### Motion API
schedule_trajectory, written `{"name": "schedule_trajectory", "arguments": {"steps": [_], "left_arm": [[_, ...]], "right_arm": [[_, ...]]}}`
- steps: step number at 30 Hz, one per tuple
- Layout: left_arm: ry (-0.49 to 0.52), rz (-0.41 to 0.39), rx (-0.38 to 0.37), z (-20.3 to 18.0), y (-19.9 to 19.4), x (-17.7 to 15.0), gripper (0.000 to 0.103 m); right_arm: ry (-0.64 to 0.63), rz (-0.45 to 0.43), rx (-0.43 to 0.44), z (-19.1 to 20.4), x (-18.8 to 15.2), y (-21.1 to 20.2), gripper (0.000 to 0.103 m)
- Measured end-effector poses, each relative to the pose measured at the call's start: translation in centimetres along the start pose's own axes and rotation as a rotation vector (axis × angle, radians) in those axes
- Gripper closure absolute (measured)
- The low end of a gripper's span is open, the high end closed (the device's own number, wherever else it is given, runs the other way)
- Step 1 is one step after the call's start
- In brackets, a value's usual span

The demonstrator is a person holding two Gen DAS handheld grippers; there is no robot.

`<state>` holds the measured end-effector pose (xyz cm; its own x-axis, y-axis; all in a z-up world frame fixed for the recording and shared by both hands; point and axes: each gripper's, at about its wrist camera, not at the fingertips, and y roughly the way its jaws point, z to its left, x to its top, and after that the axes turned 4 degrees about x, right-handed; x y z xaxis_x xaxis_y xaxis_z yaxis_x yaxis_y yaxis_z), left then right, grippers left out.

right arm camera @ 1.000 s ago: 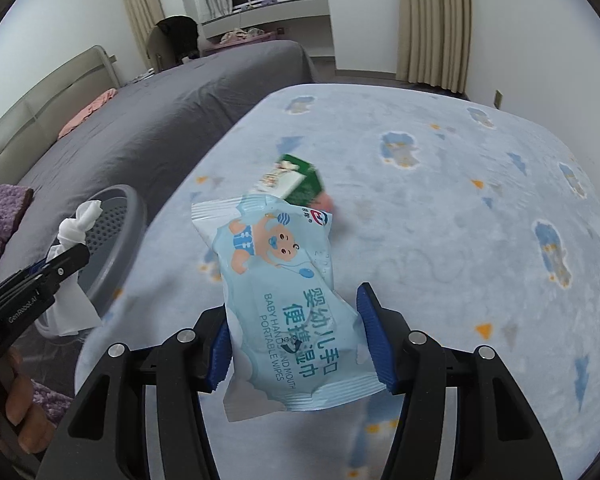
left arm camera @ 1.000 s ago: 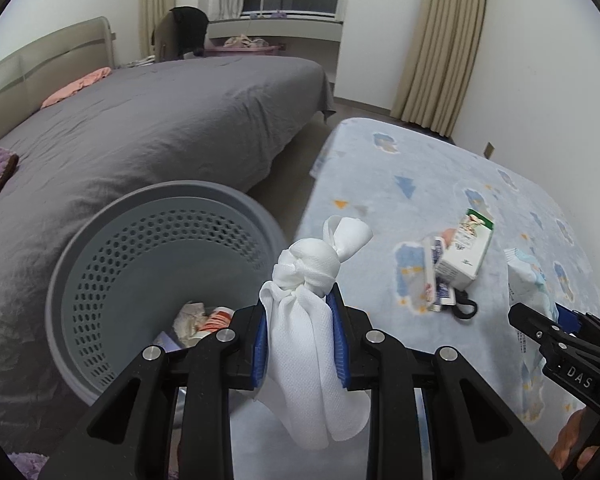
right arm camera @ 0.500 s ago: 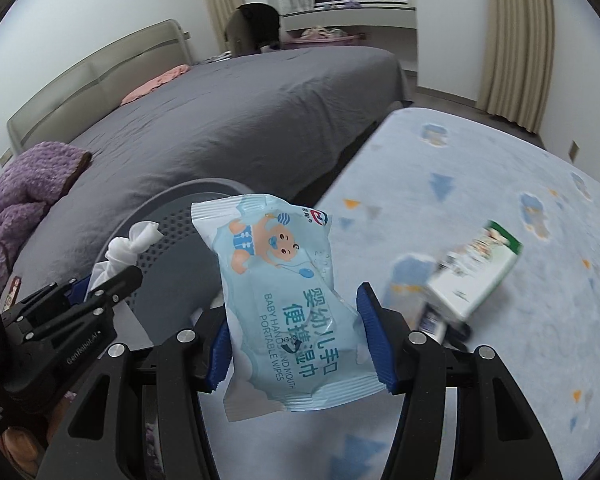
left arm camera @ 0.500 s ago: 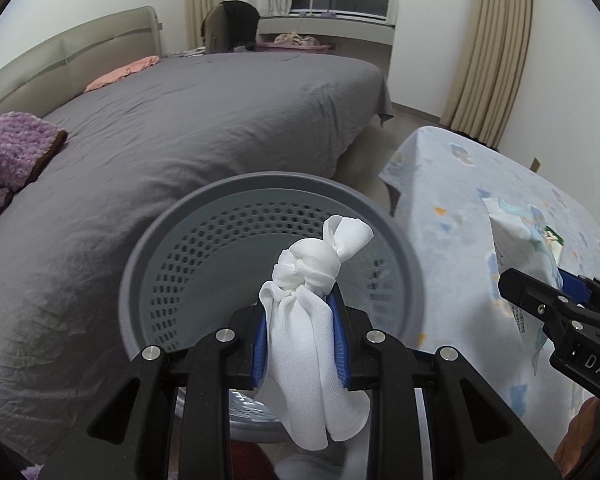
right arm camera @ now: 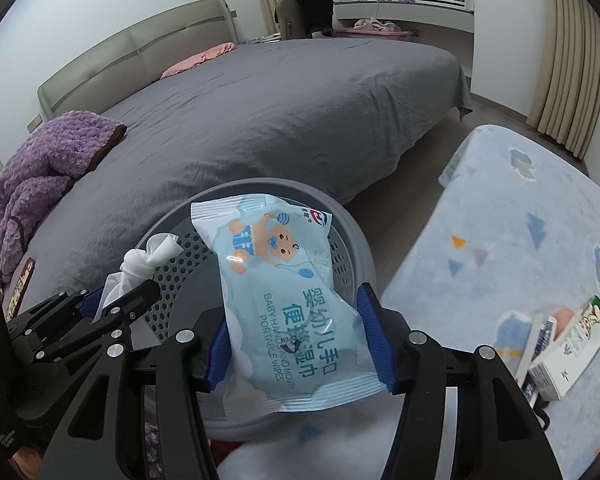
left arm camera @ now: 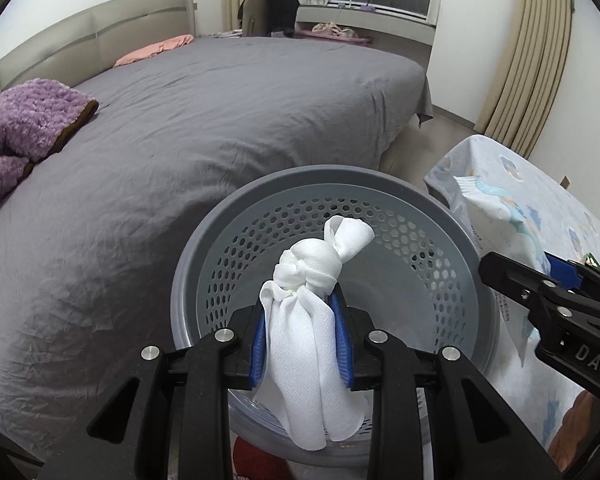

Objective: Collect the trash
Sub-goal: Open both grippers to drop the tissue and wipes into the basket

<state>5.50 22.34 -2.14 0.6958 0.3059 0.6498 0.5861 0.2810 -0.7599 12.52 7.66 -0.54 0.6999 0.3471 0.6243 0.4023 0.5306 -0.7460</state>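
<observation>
Swinging in from the patterned table [right arm camera: 500,216], both grippers now hang over the grey basket [left arm camera: 236,240], the left gripper [left arm camera: 302,344] just starting to loosen around its knotted white cloth [left arm camera: 312,320], the right gripper [right arm camera: 300,344] clamped on the wipes pack [right arm camera: 284,292], so both drops look imminent.
</observation>
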Motion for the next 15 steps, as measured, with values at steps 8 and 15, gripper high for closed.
{"name": "schedule_trajectory", "arguments": {"steps": [8, 15], "left_arm": [[-0.026, -0.026, 0.014, 0.74, -0.49, 0.15, 0.030], [-0.040, -0.026, 0.013, 1.13, -0.57, 0.30, 0.029]], "right_arm": [[-0.013, -0.022, 0.001, 0.42, 0.56, 0.09, 0.025], [-0.018, -0.015, -0.027, 0.42, 0.20, 0.24, 0.025]]}}
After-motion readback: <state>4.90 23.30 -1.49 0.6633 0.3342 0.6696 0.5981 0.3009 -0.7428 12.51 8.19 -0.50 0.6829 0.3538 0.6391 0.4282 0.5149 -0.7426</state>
